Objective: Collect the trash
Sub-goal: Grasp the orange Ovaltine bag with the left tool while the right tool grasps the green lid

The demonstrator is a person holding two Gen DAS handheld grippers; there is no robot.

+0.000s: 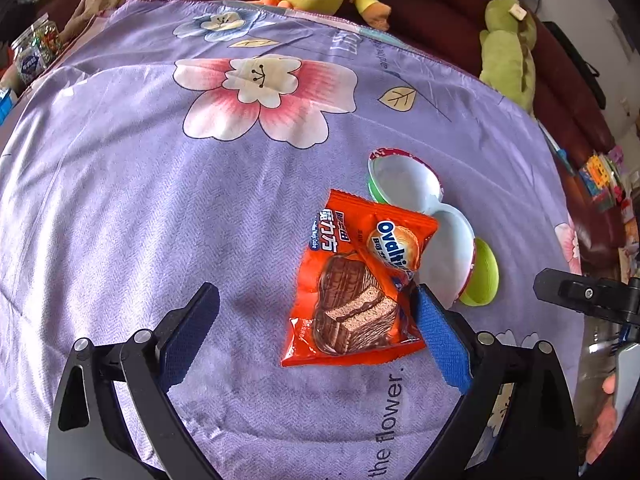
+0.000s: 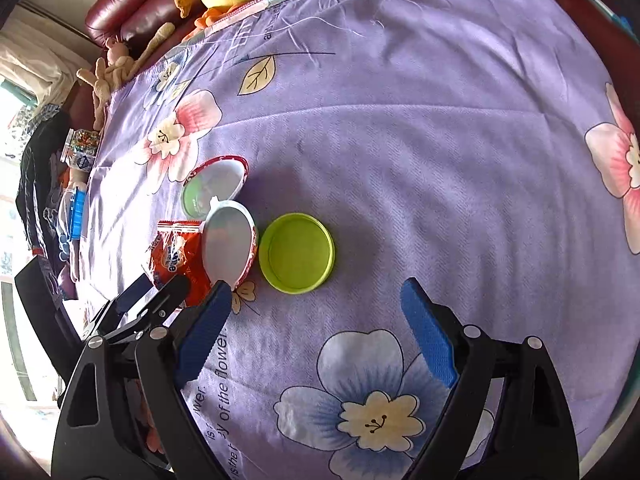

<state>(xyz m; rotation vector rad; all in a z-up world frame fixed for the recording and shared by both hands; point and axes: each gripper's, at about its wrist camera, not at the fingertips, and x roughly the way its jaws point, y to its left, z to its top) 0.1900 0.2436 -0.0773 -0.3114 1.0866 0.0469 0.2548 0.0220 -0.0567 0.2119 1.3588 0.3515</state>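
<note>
The orange snack wrapper (image 1: 360,280) lies flat on the purple flowered cloth (image 1: 160,200) that covers the bench, and it serves well as the landmark. Just behind it, and partly tucked under its far edge, lie two peeled foil lids (image 1: 404,178) with white insides; just beside the wrapper on its right sits a green plastic cap (image 2: 297,253), open side up. The left gripper (image 1: 316,292) hangs over the wrapper with its jaws wide, one blue pad at the wrapper's right edge, nothing held. The right gripper (image 2: 316,292) is likewise spread wide and empty, just short of the green cap. The wrapper looks light, thin and crinkly, probably slick, so it would likely slide if nudged; a pinch across a raised edge or the sealed end should hold better than pressing down on the flat middle. The foil lids seem flimsy and bendable, best taken at a lifted rim. The cap looks stiff and light; gripping across its wall seems the safest hold.
</note>
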